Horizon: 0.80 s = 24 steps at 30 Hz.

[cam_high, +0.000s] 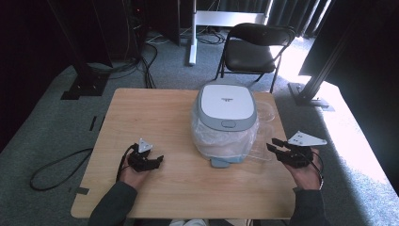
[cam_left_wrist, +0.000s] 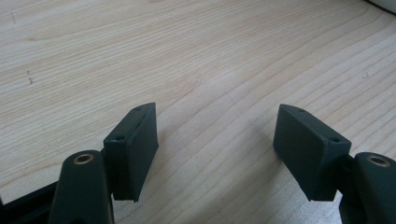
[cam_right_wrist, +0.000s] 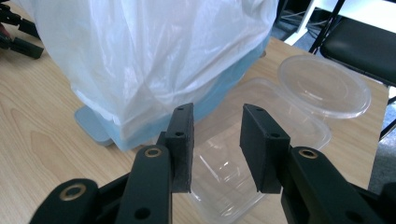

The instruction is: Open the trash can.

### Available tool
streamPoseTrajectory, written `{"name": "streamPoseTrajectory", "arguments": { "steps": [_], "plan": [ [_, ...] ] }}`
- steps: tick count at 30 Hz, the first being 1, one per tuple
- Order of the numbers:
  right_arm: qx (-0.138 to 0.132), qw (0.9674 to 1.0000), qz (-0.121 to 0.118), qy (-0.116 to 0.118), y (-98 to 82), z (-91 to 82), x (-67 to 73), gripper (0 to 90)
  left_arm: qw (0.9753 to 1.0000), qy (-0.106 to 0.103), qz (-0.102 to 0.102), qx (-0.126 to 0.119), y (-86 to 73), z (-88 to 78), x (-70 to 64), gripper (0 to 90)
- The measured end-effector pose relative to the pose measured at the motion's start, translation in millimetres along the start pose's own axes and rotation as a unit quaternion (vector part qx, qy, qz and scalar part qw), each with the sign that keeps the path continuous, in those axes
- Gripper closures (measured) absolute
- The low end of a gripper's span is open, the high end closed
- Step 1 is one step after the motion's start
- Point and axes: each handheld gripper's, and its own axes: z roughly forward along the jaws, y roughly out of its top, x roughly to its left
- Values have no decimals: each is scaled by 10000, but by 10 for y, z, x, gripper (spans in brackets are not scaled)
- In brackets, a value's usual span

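Two clear containers (cam_right_wrist: 261, 140) lie beside the bag-lined bin (cam_high: 226, 120) at the counter's (cam_high: 155, 113) right, so with my right gripper (cam_right_wrist: 215, 140) narrowed around nothing, I'd lower squarely over the nearer rim before squeezing, left gripper (cam_left_wrist: 215, 149) resting wide open.

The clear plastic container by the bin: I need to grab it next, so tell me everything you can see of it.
The container is thin, see-through plastic: a rectangular tub with rounded corners, lying on the table with a roundish clear lid beyond it; whether the two are joined is unclear. It looks empty. It sits right of the bin, close against its bag-covered side. The right gripper hovers before it, jaws apart, not gripping it.
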Motion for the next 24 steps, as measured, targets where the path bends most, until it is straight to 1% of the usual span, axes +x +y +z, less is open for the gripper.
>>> {"name": "streamPoseTrajectory", "arguments": {
  "steps": [6,11,24],
  "plan": [
    [-98,9999,-52,-2,95,-36,3,672,10000,2,-11,-8,0,1,-1,309],
    [-104,9999,-110,9,170,-38,6,680,10000,3,-10,-8,0,1,-1,309],
    [-88,9998,-167,35,211,1,25,682,10000,5,-7,0,3,3,0,308]
  ]
}}
